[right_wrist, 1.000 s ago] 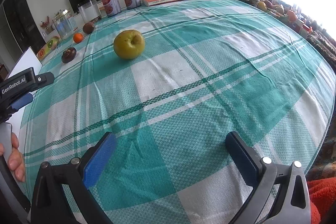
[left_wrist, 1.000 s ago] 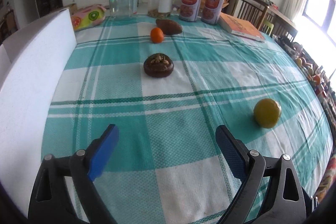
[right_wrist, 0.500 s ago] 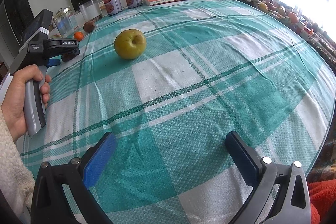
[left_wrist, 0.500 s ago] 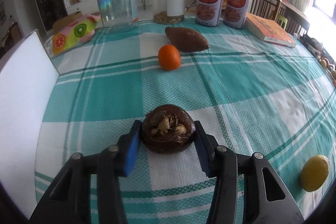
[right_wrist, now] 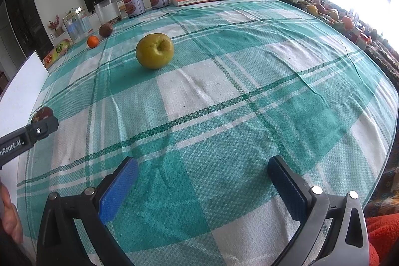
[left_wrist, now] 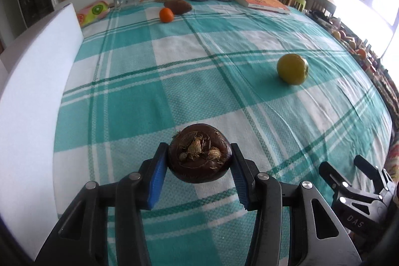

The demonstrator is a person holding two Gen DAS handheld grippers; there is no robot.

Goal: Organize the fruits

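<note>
Left gripper point(left_wrist: 199, 166): it holds the dark brown fruit point(left_wrist: 199, 156) between its two blue pads, one pad on each side of the fruit's widest part, probably so that the round fruit cannot roll out.
Dark brown fruit: it is in the grip, over a white square of the table point(left_wrist: 224, 46) near the person's edge; I cannot tell if it is lifted or touches the cloth.
Right gripper point(right_wrist: 202, 181): its jaws are wide apart with nothing between them; it waits low over the near edge, likely to stay out of the way.
Green apple point(right_wrist: 154, 50): it stands alone in the middle of the table, well apart from both grippers.
Orange point(left_wrist: 166, 15): near the far edge, just beside a brown sweet potato point(left_wrist: 178, 7).
White board point(left_wrist: 35, 81): it stands along the left edge of the table.
Step in hand: I judge the brown fruit is being carried towards the other fruits.
</note>
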